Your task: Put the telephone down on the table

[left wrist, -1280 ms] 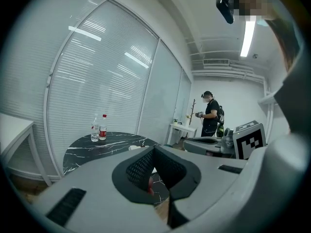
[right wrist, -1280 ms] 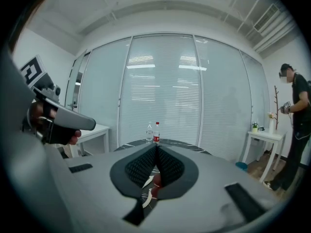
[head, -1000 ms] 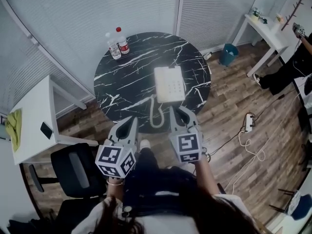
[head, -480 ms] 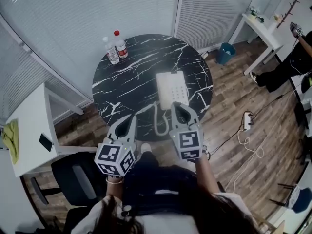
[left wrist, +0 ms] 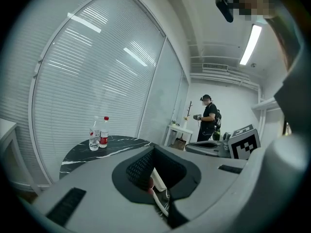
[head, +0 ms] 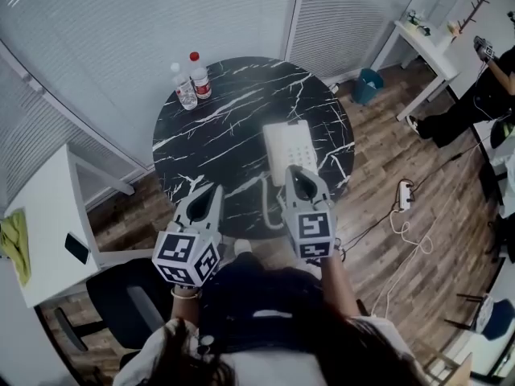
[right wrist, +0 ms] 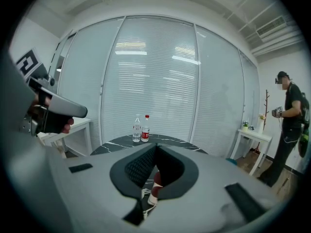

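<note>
Telephone [head: 290,145]: white, flat on the round black marble surface [head: 217,135], on its right half toward the near edge. Its coiled cord [head: 268,206] runs off the near edge of the surface and hangs down.

Left hand-held gripper [head: 212,191]: jaws together, nothing between them. It is over the near-left rim of the surface, apart from the telephone. Its own view shows the jaws closed [left wrist: 154,148], with the surface [left wrist: 82,154] ahead to the left.

Right hand-held gripper [head: 294,172]: jaws together and empty. In the head view its tip overlaps the near end of the telephone; can't tell if it touches. Its own view shows the jaws closed [right wrist: 155,145] and the surface [right wrist: 160,141] just beyond.

Two water bottles [head: 193,83] stand side by side at the far-left edge of the surface, well apart from the telephone, and show in both hand-held gripper views [left wrist: 98,132] [right wrist: 141,128].

Around: white desk [head: 48,207] at left with a dark phone [head: 76,248] and a yellow-green cloth [head: 14,238]; black office chair [head: 129,300] near it; teal bin [head: 368,85] by the blinds; power strip [head: 402,193] with cable on the wood floor; another person [right wrist: 291,115] standing at right.
</note>
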`<state>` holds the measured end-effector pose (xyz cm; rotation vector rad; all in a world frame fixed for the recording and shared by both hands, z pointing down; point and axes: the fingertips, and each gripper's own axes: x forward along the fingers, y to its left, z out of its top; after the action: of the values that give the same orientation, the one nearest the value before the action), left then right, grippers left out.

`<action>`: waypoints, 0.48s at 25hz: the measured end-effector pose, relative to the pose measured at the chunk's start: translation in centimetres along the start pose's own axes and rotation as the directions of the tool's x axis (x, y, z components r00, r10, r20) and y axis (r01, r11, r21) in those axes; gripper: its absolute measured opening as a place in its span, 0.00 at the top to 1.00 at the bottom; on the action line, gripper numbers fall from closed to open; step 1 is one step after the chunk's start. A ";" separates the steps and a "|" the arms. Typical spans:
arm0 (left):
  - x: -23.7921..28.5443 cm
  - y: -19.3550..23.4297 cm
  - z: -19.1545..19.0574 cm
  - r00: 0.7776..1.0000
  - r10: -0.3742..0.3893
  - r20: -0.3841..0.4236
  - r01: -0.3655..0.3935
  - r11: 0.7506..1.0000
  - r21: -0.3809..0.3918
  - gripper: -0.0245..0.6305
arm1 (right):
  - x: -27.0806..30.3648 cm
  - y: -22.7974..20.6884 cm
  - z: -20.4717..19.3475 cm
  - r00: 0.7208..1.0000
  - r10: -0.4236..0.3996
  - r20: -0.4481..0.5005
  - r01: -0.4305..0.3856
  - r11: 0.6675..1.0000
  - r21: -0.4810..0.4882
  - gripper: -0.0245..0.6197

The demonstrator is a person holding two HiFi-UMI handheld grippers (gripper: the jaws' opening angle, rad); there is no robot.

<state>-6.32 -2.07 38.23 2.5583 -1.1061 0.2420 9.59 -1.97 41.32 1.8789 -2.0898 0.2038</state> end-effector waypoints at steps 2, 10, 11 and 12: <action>0.0 0.6 0.0 1.000 -0.009 -0.002 0.009 1.000 -0.002 0.96 | 0.5 0.2 0.0 1.000 -0.013 -0.006 0.013 1.000 0.003 0.96; 0.1 2.9 -0.4 0.999 -0.046 -0.028 0.046 0.999 -0.011 0.96 | 1.8 0.2 0.0 0.996 -0.081 -0.034 0.081 0.997 0.006 0.96; 0.1 3.2 -0.4 0.998 -0.051 -0.029 0.051 0.999 -0.011 0.96 | 1.8 0.2 0.0 0.995 -0.089 -0.036 0.089 0.996 0.008 0.96; 0.1 3.4 -0.4 0.998 -0.056 -0.030 0.055 0.998 -0.012 0.96 | 1.9 0.2 0.0 0.995 -0.097 -0.040 0.097 0.995 0.010 0.96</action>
<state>-8.75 -4.13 39.41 2.5625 -1.0211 0.2594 9.26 -3.71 41.99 1.9617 -1.9709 0.2292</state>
